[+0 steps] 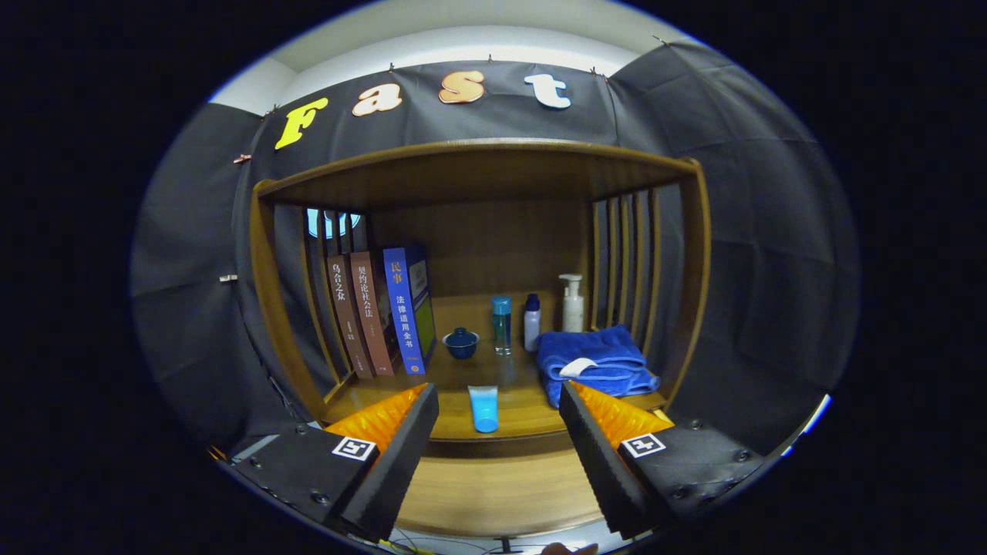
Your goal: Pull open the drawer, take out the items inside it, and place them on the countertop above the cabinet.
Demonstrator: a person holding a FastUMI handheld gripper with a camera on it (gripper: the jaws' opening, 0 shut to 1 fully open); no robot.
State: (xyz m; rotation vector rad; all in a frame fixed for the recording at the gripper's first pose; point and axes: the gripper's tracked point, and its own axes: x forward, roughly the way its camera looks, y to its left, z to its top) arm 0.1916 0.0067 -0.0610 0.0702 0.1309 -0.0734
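My gripper [499, 401] is open, its two fingers spread wide with nothing between them. Just ahead, between the fingertips, a light blue tube [484, 408] lies on the wooden countertop [455, 385] near its front edge. Below that edge runs a wooden front panel [497, 489], likely the drawer, and it looks shut. A folded blue towel [594, 361] rests on the countertop beyond the right finger. Whatever is inside the drawer is hidden.
Further back on the countertop stand a small dark blue lidded bowl [461, 342], a teal bottle [502, 324], a small white bottle [532, 321] and a white pump bottle [571, 303]. Three books [382, 312] lean at the left. Slatted wooden sides and a top shelf [478, 166] enclose the space.
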